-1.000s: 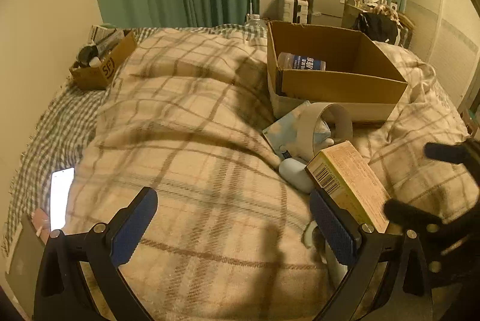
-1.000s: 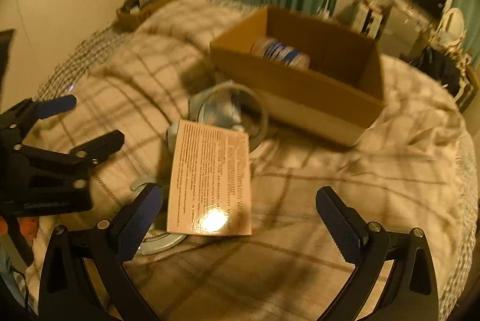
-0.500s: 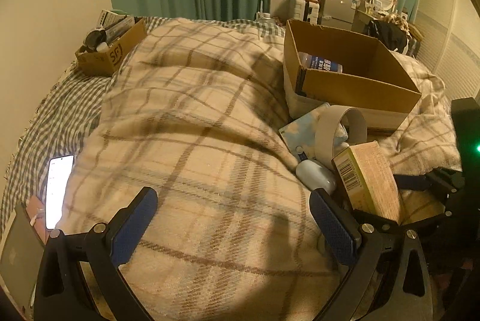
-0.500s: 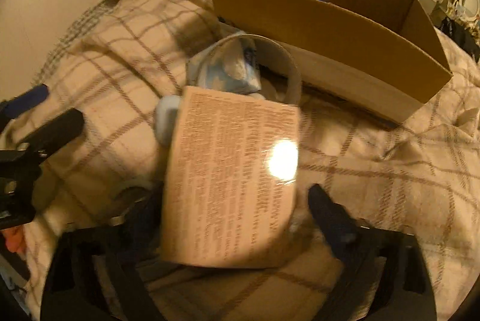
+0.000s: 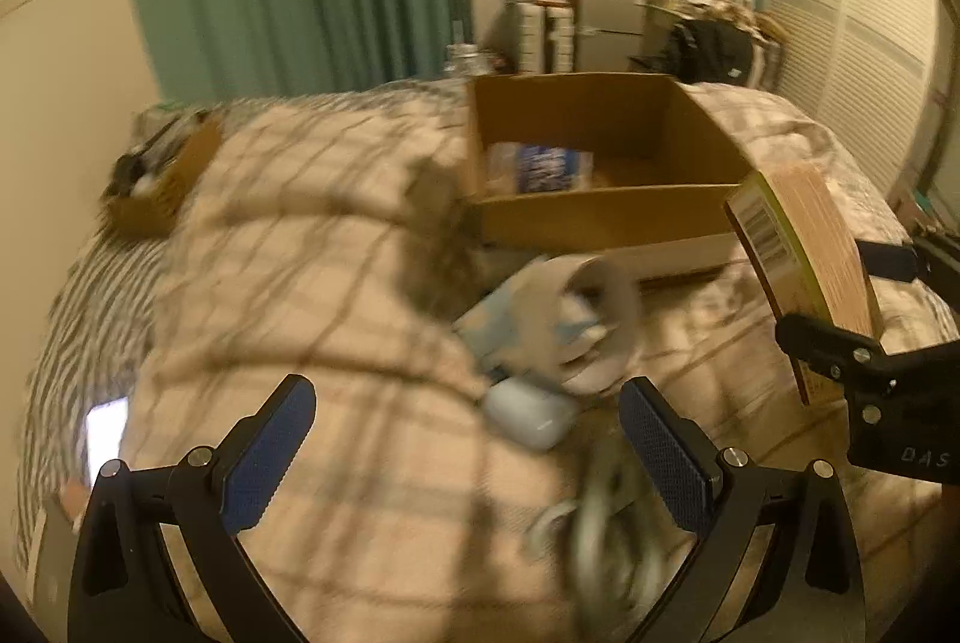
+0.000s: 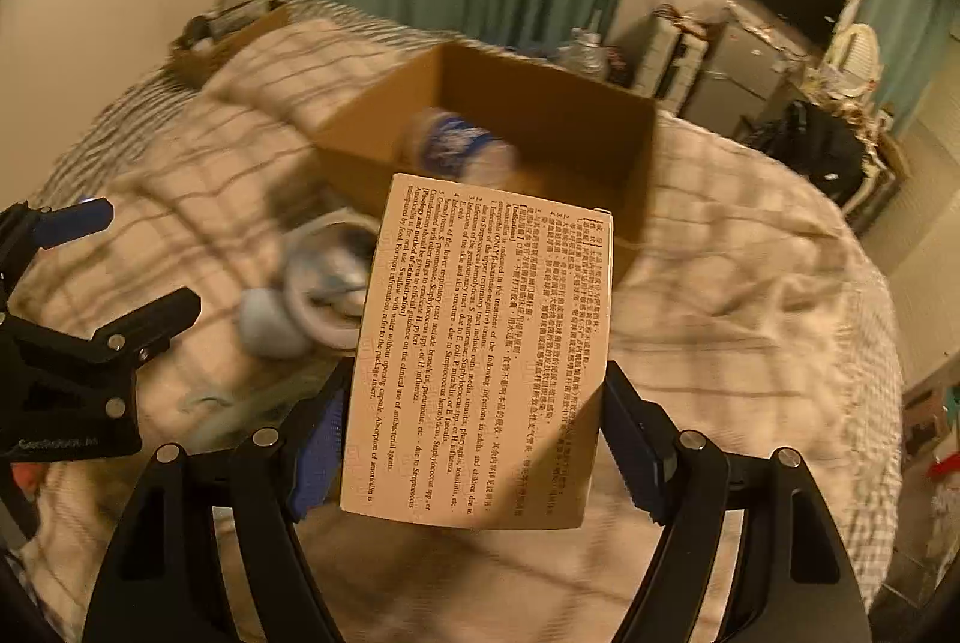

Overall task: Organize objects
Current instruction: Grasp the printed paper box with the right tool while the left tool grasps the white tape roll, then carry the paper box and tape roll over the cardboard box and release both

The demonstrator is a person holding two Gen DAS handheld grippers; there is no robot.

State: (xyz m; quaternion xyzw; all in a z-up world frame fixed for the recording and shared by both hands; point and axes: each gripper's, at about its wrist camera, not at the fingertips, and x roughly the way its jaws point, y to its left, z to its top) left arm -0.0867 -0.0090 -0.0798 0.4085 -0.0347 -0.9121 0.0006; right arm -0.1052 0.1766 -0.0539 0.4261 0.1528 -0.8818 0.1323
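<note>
My right gripper point(image 6: 474, 439) is shut on a tan medicine box point(image 6: 480, 361) printed with text, held up above the bed; the box also shows in the left wrist view point(image 5: 798, 253). Ahead lies an open cardboard box point(image 6: 630, 150) holding a blue-labelled bottle point(image 6: 456, 144); both show in the left wrist view too, the cardboard box point(image 5: 600, 217) and the bottle point(image 5: 540, 166). A tape roll point(image 5: 600, 319), a pale blue case point(image 5: 528, 412) and a coiled cable point(image 5: 600, 529) lie on the blanket. My left gripper point(image 5: 462, 454) is open and empty above them.
A plaid blanket point(image 5: 312, 283) covers the bed. A small cardboard box point(image 5: 162, 187) of items sits at the far left. A lit phone point(image 5: 105, 430) lies at the left edge. Curtains, a TV and furniture stand behind the bed.
My right gripper closed on the medicine box and lifted it off the blanket towards the cardboard box. The left gripper stayed open and shifted forward.
</note>
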